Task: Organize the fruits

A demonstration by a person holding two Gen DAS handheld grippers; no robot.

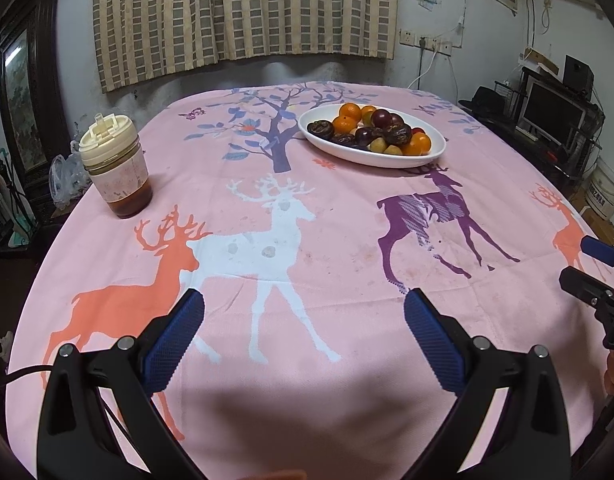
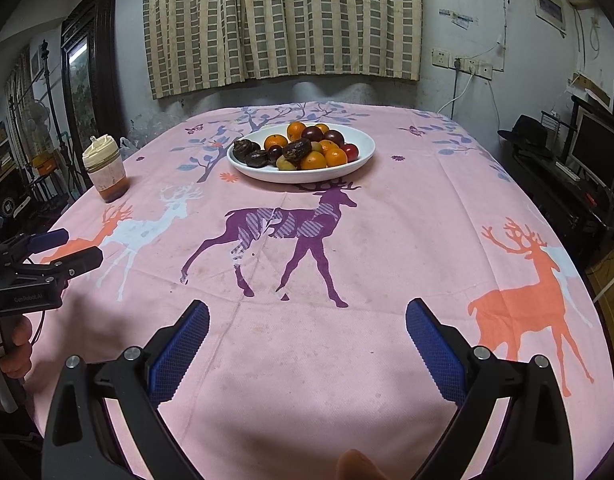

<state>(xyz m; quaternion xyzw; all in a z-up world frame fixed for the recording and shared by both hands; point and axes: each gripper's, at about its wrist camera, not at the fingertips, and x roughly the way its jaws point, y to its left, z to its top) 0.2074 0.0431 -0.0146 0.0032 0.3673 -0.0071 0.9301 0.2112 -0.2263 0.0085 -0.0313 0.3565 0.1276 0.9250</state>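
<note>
- Fruit (image 2: 303,146) heaped in white dish (image 2: 363,156).
- Jar (image 2: 105,174) well left of dish.
- Left gripper (image 1: 303,316) and right gripper (image 2: 307,320): jaws spread wide, empty, nearer than dish.

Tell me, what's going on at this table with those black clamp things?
A person holds a two-finger gripper in each hand, set to sort fruit. The left gripper and right gripper both hover open and empty over the pink tablecloth. The fruit sits untouched in the white dish; a lidded jar stands apart.
</note>
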